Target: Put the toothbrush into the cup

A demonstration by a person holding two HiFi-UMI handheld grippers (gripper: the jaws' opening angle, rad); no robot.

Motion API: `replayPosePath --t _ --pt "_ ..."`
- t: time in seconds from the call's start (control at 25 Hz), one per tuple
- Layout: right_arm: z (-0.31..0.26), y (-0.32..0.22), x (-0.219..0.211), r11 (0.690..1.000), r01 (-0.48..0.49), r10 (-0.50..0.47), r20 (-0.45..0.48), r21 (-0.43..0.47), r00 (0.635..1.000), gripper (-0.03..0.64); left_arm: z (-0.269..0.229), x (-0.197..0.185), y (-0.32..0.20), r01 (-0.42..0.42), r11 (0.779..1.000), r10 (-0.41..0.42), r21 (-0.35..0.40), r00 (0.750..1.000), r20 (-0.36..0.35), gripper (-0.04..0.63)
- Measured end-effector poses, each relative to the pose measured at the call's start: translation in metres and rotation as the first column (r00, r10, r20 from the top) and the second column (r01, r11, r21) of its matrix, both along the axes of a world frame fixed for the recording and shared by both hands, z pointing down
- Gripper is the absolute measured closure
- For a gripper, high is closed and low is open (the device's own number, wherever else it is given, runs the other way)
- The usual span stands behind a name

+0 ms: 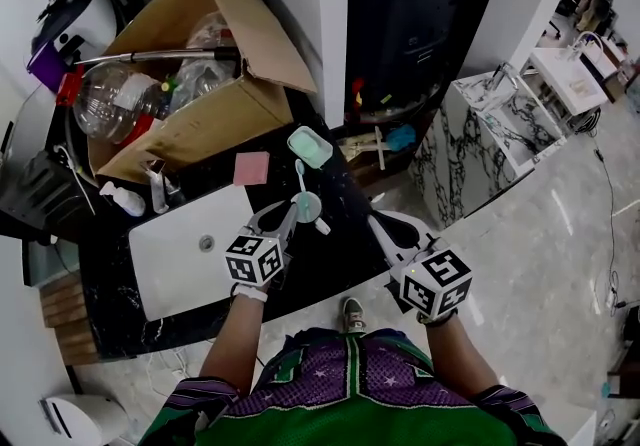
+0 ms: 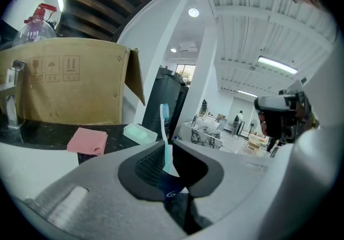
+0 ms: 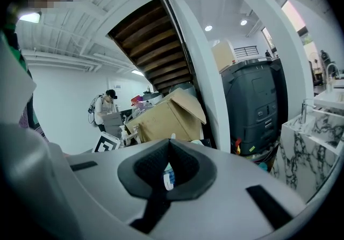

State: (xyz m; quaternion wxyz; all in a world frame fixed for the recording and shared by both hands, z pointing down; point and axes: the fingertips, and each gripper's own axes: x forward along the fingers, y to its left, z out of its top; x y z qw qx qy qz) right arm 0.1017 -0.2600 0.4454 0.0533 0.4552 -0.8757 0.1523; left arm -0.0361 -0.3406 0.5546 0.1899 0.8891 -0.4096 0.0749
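Observation:
A teal toothbrush (image 1: 300,177) (image 2: 164,120) stands upright with its bristles up. My left gripper (image 1: 289,220) (image 2: 166,146) is shut on its handle. In the head view the handle's lower end meets a pale teal cup (image 1: 308,207) on the black counter; I cannot tell whether it is inside. My right gripper (image 1: 378,226) (image 3: 169,146) hangs to the right of the cup, level with it and apart from it. Its jaws are closed to a narrow slit where a white and blue bit shows, and I cannot tell what that is.
A mint soap dish (image 1: 310,146) (image 2: 140,133) and a pink cloth (image 1: 251,168) (image 2: 87,141) lie behind the cup. A cardboard box (image 1: 200,84) (image 2: 70,88) fills the back. The white sink (image 1: 185,254) lies left, and a small white item (image 1: 322,226) is by the cup.

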Motion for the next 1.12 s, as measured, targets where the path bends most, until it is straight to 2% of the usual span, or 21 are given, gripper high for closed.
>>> replayPosePath --t 0.56,1.12 --pt "-0.013 0.035 -0.027 0.999 -0.035 0.036 -0.027 0.016 0.999 0.615 -0.019 -0.041 0.046 -0.002 1.0 0.003 0.03 0.999 -0.047 0.551" --pt "-0.021 0.067 -0.092 0.999 0.005 -0.005 -0.015 0.037 1.0 0.615 -0.06 -0.109 0.11 0.016 0.992 -0.013 0.123 1.0 -0.026 0.551"
